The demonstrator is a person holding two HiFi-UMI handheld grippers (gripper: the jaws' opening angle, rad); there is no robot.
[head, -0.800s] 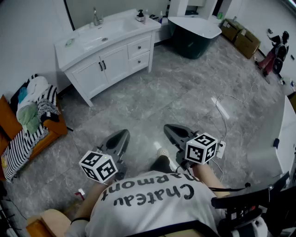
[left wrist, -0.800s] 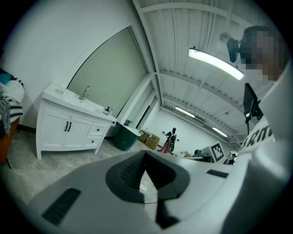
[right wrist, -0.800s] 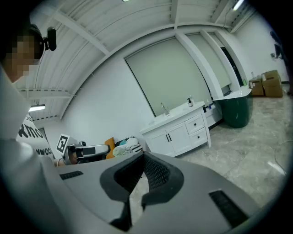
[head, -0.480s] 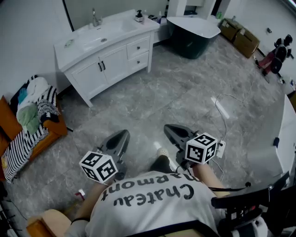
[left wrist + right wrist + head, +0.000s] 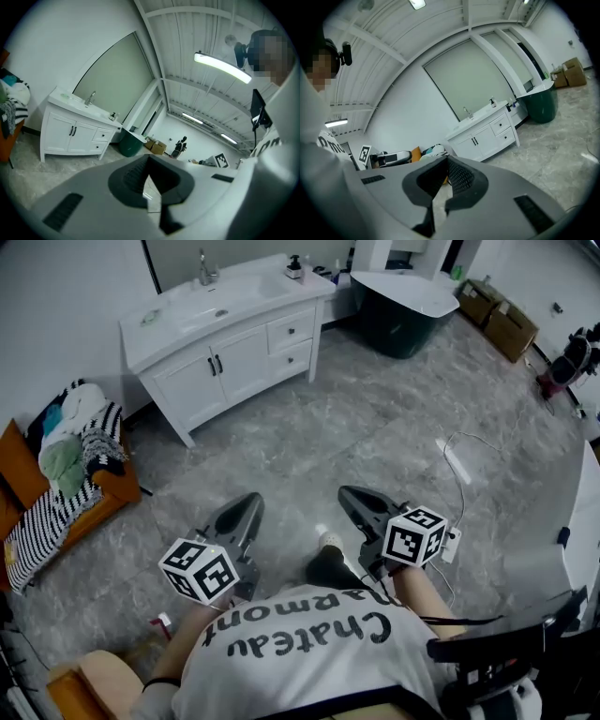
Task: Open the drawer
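The white vanity cabinet (image 5: 225,362) stands far off at the back left, with two shut drawers (image 5: 291,331) on its right side. These drawers (image 5: 101,136) look small in the left gripper view, and the drawers (image 5: 501,125) also show in the right gripper view. My left gripper (image 5: 246,510) and right gripper (image 5: 352,495) hang side by side close to the person's body, well short of the cabinet. Both point toward it over the grey floor. The left gripper (image 5: 149,159) is shut with nothing in it. The right gripper (image 5: 446,161) is shut and empty too.
An orange seat heaped with clothes (image 5: 66,465) stands at the left. A dark green tub (image 5: 403,301) sits right of the vanity, cardboard boxes (image 5: 502,320) beyond it. A white power strip and cable (image 5: 453,460) lie on the floor at right. A black chair (image 5: 506,652) is beside the person.
The head view has shifted a little, so the vanity sits slightly further right in the picture. Both grippers stay shut and side by side, a touch lower in the frame.
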